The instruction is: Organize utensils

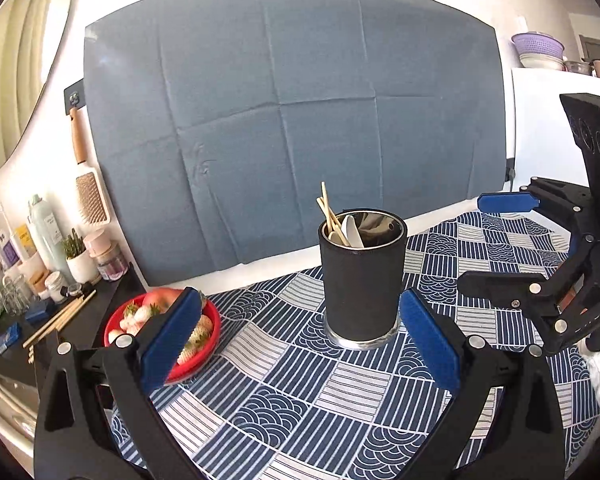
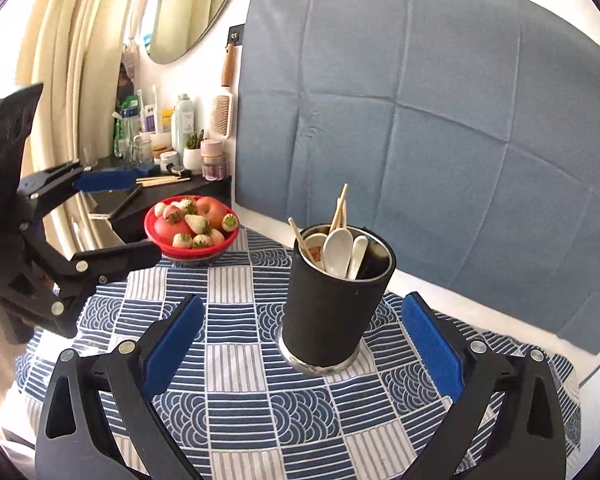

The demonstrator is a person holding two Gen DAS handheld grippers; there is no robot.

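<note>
**Both grippers wide and empty, holder already loaded**

On the left stands a red bowl of fruit (image 2: 192,229), near the edge of the patterned cloth (image 2: 236,384) that covers the counter. The left gripper (image 1: 300,340) hangs over the cloth with its fingers (image 1: 172,336) spread wide apart and nothing between them. The black utensil holder (image 1: 362,276) stands upright just beyond and between those fingers, a little right of centre, not touched by either pad. Wooden chopsticks (image 2: 340,210) and white spoons (image 2: 337,256) already stand inside it, leaning on the rim.

From the right wrist view the right gripper (image 2: 300,344) is likewise fully spread and empty, with the holder between and ahead of its fingers, closer to the right one, clear of both.

No loose utensil shows on the cloth, so the sorting looks close to done. More chopsticks (image 1: 58,318) lie on the dark shelf at far left; whether they belong to the task cannot be told. If they are fetched, the left gripper is nearer; it should pass clear of the bowl, and pinch the sticks across their middle so they do not swing.
</note>
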